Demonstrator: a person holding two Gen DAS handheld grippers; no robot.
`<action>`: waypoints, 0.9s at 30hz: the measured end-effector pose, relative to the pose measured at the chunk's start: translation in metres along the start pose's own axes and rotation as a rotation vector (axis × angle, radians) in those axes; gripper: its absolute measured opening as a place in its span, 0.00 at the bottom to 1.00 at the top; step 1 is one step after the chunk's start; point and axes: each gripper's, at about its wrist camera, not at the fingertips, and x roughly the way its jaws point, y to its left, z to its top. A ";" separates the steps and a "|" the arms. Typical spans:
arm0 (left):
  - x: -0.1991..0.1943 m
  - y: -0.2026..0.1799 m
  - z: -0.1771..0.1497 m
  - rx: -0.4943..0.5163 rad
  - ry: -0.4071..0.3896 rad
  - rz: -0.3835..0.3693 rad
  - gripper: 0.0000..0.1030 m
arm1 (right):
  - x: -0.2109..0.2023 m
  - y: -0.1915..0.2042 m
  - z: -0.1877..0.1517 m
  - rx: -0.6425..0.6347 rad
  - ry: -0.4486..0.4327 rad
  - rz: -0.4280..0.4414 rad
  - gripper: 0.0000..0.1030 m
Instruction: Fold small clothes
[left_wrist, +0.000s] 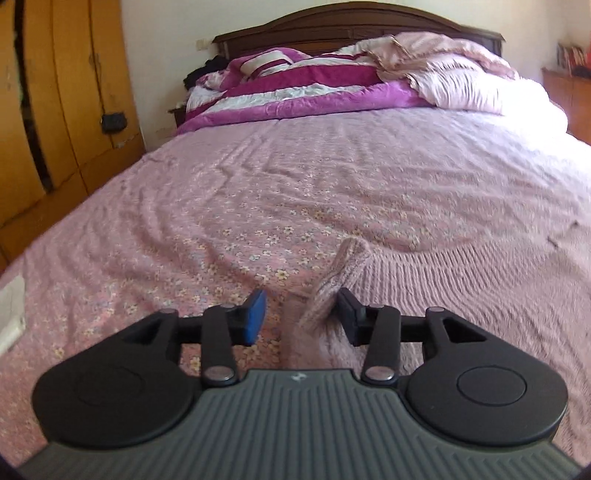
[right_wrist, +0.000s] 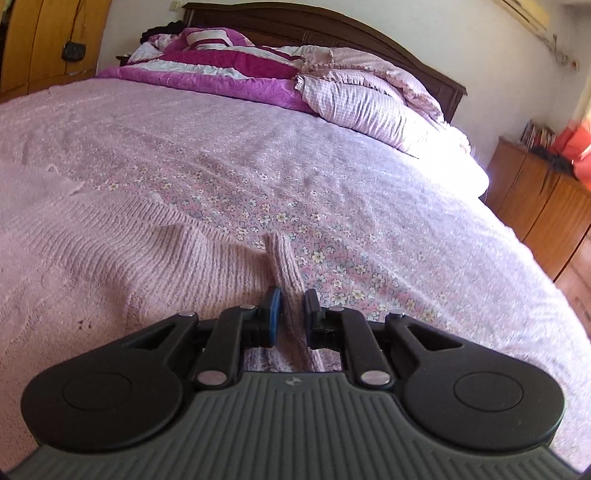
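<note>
A pale pink knitted sweater (left_wrist: 461, 295) lies spread on the bed; it also shows in the right wrist view (right_wrist: 110, 258). In the left wrist view my left gripper (left_wrist: 301, 314) is open, with a ribbed fold of the sweater (left_wrist: 332, 284) standing between its fingers, against the right one. In the right wrist view my right gripper (right_wrist: 291, 314) is shut on another ribbed fold of the sweater (right_wrist: 286, 266), pinched upright between the blue pad (right_wrist: 274, 314) and the black finger.
The bed has a pink floral sheet (left_wrist: 240, 206). Piled magenta and pink quilts (left_wrist: 314, 85) lie by the dark headboard (left_wrist: 354, 22). A yellow wooden wardrobe (left_wrist: 55, 110) stands left. A wooden cabinet (right_wrist: 546, 206) stands right of the bed.
</note>
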 end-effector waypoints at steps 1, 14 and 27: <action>0.000 0.003 0.001 -0.020 0.005 -0.003 0.45 | 0.000 -0.001 0.000 0.009 0.000 0.003 0.13; -0.031 0.020 0.006 -0.049 0.009 0.004 0.51 | -0.037 -0.042 -0.001 0.219 0.002 -0.072 0.16; -0.002 0.018 -0.008 -0.034 0.082 0.008 0.64 | -0.074 -0.025 -0.048 0.333 0.009 0.075 0.46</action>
